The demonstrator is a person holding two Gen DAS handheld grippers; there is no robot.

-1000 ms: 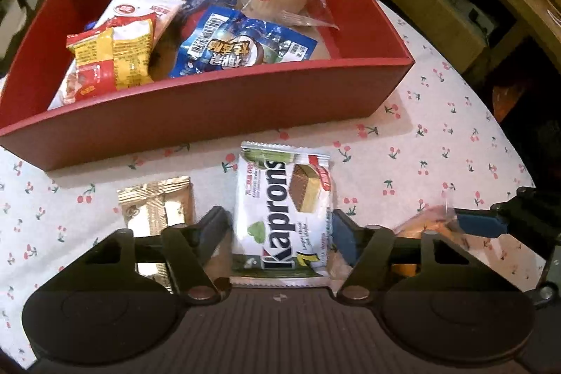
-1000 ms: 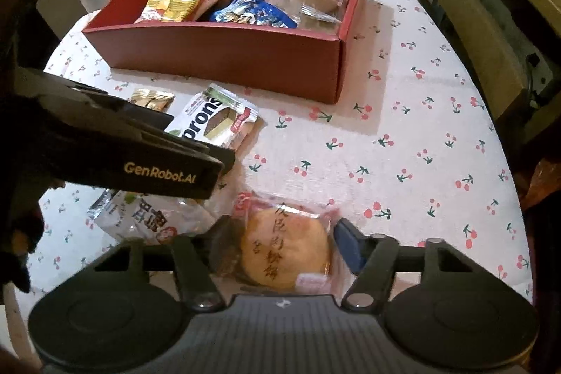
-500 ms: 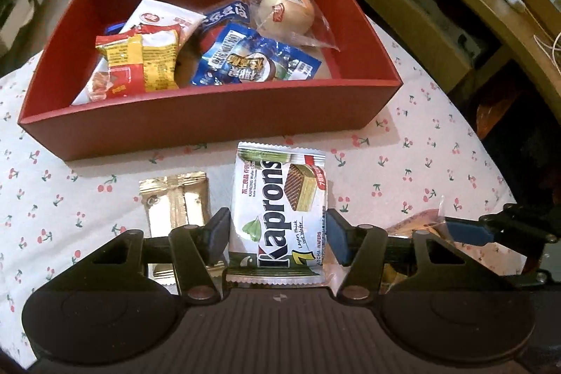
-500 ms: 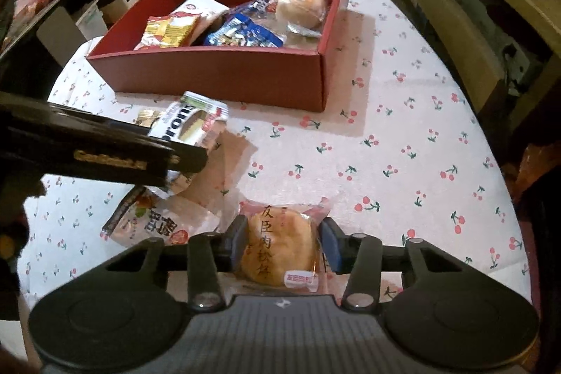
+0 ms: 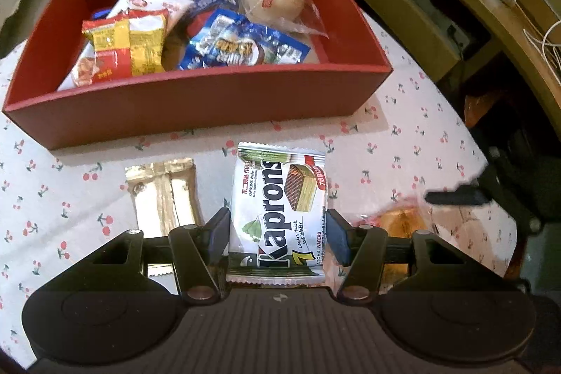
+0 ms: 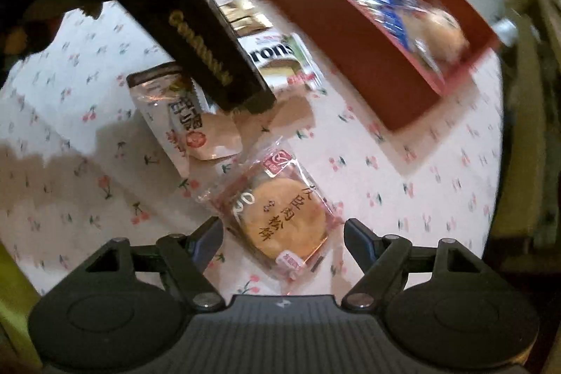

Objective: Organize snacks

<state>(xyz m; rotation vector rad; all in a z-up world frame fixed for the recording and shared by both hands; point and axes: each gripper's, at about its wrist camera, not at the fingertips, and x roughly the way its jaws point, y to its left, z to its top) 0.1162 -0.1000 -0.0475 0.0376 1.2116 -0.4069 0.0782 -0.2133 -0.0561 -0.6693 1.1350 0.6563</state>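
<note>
My left gripper [image 5: 277,235] is shut on a white and green Kaprons wafer pack [image 5: 278,198], its pads pressing on the pack's two long sides in front of the red box [image 5: 196,107]. The box holds several snack packs, among them a round bun in clear wrap [image 5: 275,0]. My right gripper [image 6: 284,237] is opening, and its blue pads stand clear on both sides of a round pastry in a clear packet [image 6: 284,216]. That packet lies tilted on the cherry-print tablecloth [image 6: 438,184]. The pastry [image 5: 399,223] also shows at the right of the left wrist view.
A gold foil packet [image 5: 163,195] lies left of the wafer pack. A white packet with red print [image 6: 175,118] lies beside the pastry, partly under the left gripper's black housing [image 6: 196,34]. The table edge and wooden furniture [image 5: 438,6] are on the right.
My right gripper has rolled, so its view is turned, and its jaws have let go of the pastry packet and spread wide. The left gripper still holds the wafer pack in nearly the same place.
</note>
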